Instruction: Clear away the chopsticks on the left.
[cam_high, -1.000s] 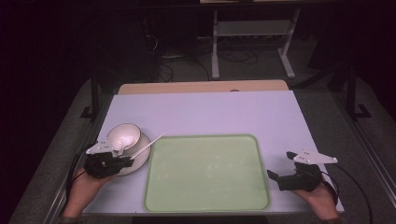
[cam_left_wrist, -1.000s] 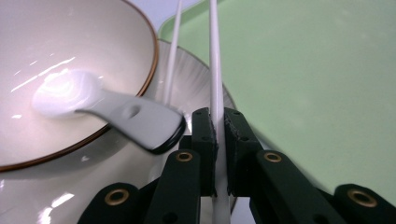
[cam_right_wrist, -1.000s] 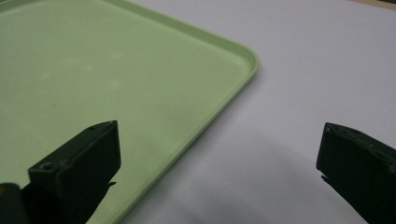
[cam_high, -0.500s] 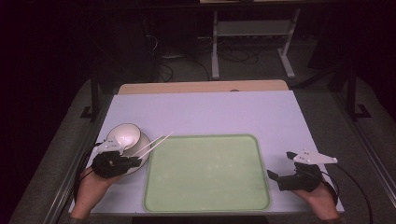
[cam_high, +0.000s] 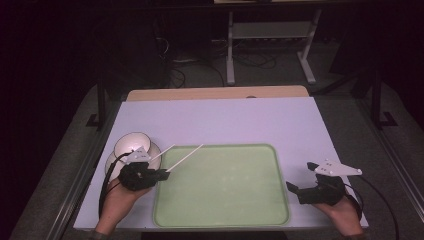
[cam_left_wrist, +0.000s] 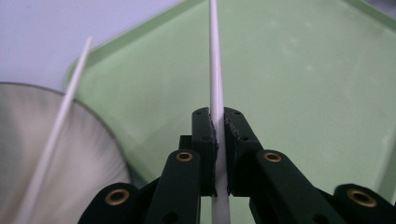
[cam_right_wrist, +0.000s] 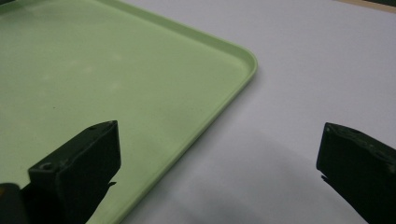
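Pale lavender surface (cam_high: 220, 120), dark room behind. Left tool (cam_high: 161, 175) is clamped on one white chopstick (cam_left_wrist: 215, 70), angling it over the green tray's (cam_high: 270, 200) near-left corner, probably to lay it down flat. Second chopstick (cam_left_wrist: 60, 121) seems to rest across the plate (cam_left_wrist: 93, 154) beside it. Right tool (cam_high: 294, 191) waits wide open at the tray's right edge.

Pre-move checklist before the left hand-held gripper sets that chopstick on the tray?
1. Left hand-held gripper shut on the held chopstick: ok.
2. Held chopstick tip over the green tray: ok.
3. Tray surface free for placing: ok.
4. Second chopstick collected: not ok, it lies across the plate rim.
5. Right hand-held gripper open, off the tray's right edge: ok.
6. Bowl undisturbed on plate: ok.
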